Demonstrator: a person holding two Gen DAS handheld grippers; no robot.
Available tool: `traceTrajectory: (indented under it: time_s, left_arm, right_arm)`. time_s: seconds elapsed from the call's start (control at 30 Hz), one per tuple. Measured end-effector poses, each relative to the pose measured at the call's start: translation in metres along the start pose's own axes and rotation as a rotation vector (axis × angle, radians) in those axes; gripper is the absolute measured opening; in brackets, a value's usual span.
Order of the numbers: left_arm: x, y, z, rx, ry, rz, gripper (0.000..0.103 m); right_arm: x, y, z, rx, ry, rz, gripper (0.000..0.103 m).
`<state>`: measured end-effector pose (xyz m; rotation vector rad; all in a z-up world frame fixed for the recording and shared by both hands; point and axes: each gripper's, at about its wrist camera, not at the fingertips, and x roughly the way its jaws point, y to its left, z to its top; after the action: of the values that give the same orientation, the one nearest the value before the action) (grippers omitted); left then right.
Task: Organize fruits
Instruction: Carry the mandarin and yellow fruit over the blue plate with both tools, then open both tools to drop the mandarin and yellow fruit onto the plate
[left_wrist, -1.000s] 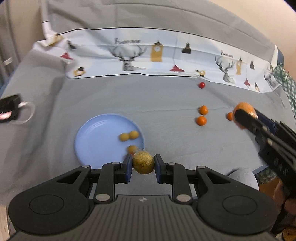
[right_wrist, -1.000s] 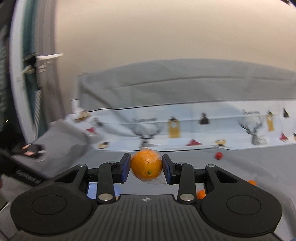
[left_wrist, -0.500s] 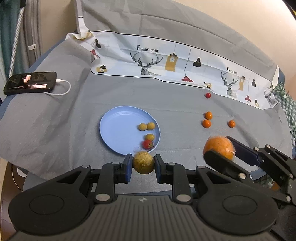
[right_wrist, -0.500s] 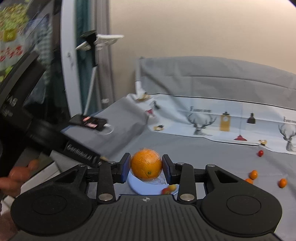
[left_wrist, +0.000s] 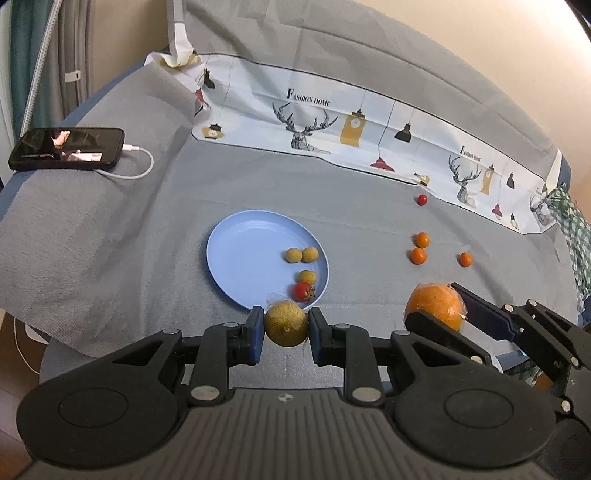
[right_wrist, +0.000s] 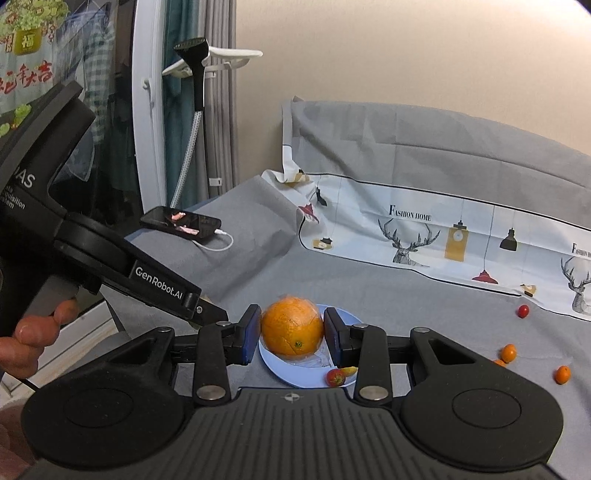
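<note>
My left gripper (left_wrist: 286, 328) is shut on a wrapped yellow-green fruit (left_wrist: 286, 328), held above the near rim of the blue plate (left_wrist: 243, 254). The plate holds three small yellow fruits (left_wrist: 302, 254) and a red strawberry (left_wrist: 303, 291). My right gripper (right_wrist: 291, 334) is shut on a wrapped orange (right_wrist: 292, 329); it also shows in the left wrist view (left_wrist: 436, 304), right of the plate. Three small oranges (left_wrist: 418, 255) and a red cherry tomato (left_wrist: 422, 199) lie on the grey cloth to the right.
A black phone (left_wrist: 66, 148) with a white cable lies at the far left of the table. A white patterned cloth (left_wrist: 351, 129) runs along the back. A checked green cloth (left_wrist: 574, 236) hangs at the right edge. A garment steamer (right_wrist: 195, 74) stands beyond the table.
Both grippers have pulled back and up from the table with their fruits still held. The right gripper has swung left, so that it now sits just right of the left one and faces the plate.
</note>
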<state>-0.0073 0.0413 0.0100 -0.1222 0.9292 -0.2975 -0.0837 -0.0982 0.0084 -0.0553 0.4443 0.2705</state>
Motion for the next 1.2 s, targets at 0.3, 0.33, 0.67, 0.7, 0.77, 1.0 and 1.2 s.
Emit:
traceTrajectory:
  time_s: [0.3,0.33,0.67,0.7,0.77,1.0,1.2]
  left_arm:
    - [0.058,0.004,0.022,0.004,0.065,0.035,0.027]
    - [0.067,0.005,0.026,0.008,0.071,0.043,0.027]
    - [0.159,0.020,0.063,0.051,0.141,0.113,0.027]
    - [0.167,0.022,0.066,0.052,0.149,0.116,0.027]
    - [0.182,0.026,0.072,0.054,0.164,0.124,0.027]
    - [0.219,0.039,0.084,0.085,0.186,0.163,0.042]
    - [0.192,0.034,0.087,0.095,0.075,0.171,0.102]
  right_arm:
    - [0.058,-0.012,-0.008,-0.003,0.091,0.002,0.038]
    - [0.067,-0.014,-0.010,-0.001,0.103,0.006,0.038]
    - [0.157,-0.027,-0.025,0.030,0.230,0.034,0.038]
    - [0.166,-0.028,-0.027,0.031,0.240,0.038,0.038]
    - [0.184,-0.030,-0.029,0.036,0.265,0.047,0.039]
    - [0.225,-0.038,-0.036,0.027,0.314,0.075,0.040]
    - [0.227,-0.043,-0.029,0.031,0.311,0.071,0.077]
